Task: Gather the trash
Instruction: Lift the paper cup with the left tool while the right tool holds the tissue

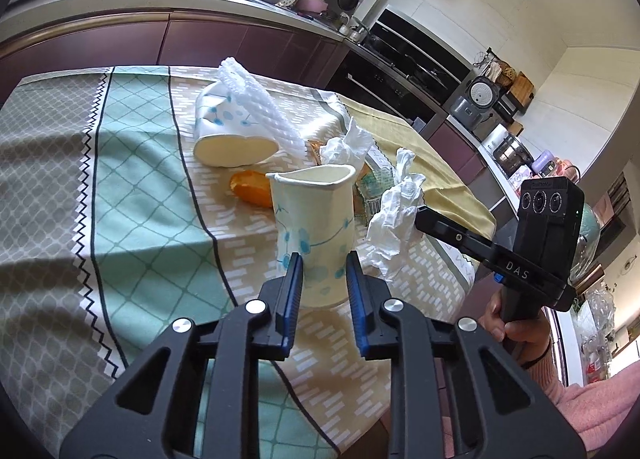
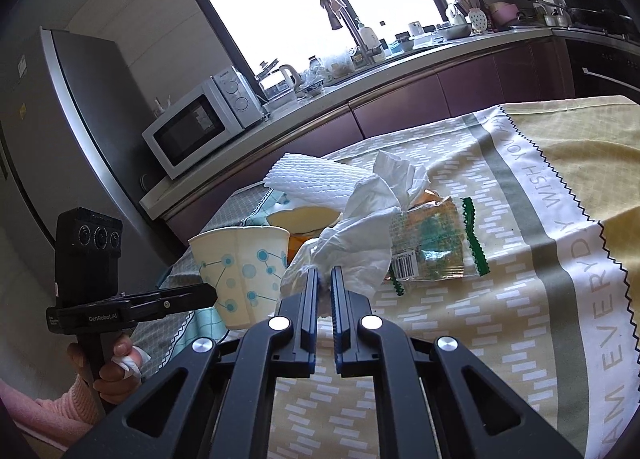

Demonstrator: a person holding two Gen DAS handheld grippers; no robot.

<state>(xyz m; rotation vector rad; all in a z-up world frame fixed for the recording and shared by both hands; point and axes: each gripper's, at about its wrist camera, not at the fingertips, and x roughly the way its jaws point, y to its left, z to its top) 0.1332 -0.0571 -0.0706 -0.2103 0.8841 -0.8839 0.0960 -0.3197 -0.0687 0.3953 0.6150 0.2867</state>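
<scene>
My left gripper [image 1: 323,263] is shut on a squashed paper cup [image 1: 314,235] with blue dots, held upright on the tablecloth; the cup also shows in the right wrist view [image 2: 244,271]. My right gripper [image 2: 325,274] is shut on a crumpled white tissue [image 2: 356,235], which also shows in the left wrist view [image 1: 394,219]. A second paper cup [image 1: 230,127] lies on its side behind. White foam netting [image 1: 256,103] rests on it. An orange peel [image 1: 250,187], another tissue [image 1: 348,143] and a green snack wrapper [image 2: 432,247] lie nearby.
The table [image 1: 132,179] is covered by a green, beige and yellow patterned cloth; its edge falls off at right. A kitchen counter [image 1: 160,3] with purple cabinets runs behind. A microwave [image 2: 200,123] and a fridge [image 2: 48,131] stand at left in the right wrist view.
</scene>
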